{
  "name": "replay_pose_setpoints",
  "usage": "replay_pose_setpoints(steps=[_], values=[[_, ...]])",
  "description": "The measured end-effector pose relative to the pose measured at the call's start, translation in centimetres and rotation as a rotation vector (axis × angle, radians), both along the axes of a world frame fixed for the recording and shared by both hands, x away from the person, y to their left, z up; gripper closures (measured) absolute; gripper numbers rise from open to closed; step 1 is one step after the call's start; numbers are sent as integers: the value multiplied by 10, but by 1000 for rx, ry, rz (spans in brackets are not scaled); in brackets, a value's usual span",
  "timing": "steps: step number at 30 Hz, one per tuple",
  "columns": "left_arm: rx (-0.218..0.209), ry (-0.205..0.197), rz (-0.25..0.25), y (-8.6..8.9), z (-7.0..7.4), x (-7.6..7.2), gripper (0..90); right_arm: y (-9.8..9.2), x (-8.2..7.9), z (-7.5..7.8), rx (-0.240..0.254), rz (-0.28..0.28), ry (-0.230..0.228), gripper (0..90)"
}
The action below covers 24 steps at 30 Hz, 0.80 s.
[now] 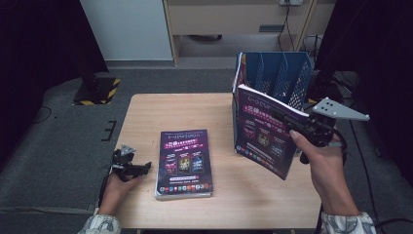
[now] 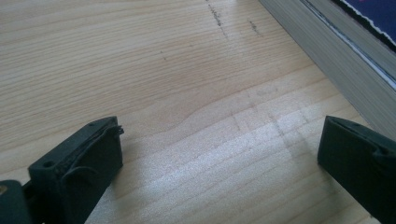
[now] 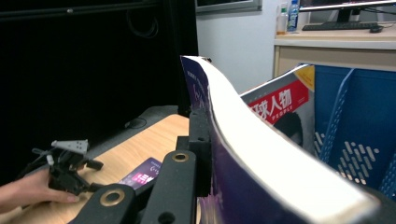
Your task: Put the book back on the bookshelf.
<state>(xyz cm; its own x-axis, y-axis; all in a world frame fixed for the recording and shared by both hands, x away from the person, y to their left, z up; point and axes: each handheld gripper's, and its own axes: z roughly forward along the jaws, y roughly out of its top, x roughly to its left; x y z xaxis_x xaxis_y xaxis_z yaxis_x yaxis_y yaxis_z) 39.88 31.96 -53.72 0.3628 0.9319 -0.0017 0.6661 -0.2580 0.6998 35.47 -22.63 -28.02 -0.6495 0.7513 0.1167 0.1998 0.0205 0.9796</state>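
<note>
The right tongs (image 1: 292, 124) were clamped on a purple magazine (image 1: 265, 134), holding it upright and clear of the bench (image 1: 146, 112), just in front of the blue file rack (image 1: 285, 73). A second purple magazine (image 1: 185, 163) lay flat mid-bench. The left tongs (image 1: 139, 168) rested beside it, jaws apart, gripping nothing.

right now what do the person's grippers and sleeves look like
Both grippers are black. The right gripper carries a grey three-cornered plate dotted with small holes; the left gripper has a smaller one. A dark cable trails from the left. The sleeves are pale with a dark pattern.
</note>
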Motion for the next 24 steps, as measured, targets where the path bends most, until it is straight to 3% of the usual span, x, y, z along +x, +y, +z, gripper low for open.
replay_pose_setpoints(steps=[11, 16, 24], values=[[0, -1, 9, 0, 0, 1, 0, -10, 11, 10, 14, -74, -6, 822], [1, -1, 20, -1, 0, 1, 0, -13, 19, 14, -8, -154, -13, 822], [3, -2, 19, -1, 0, 1, 0, -18, 33, 21, -12, -235, -16, 823]])
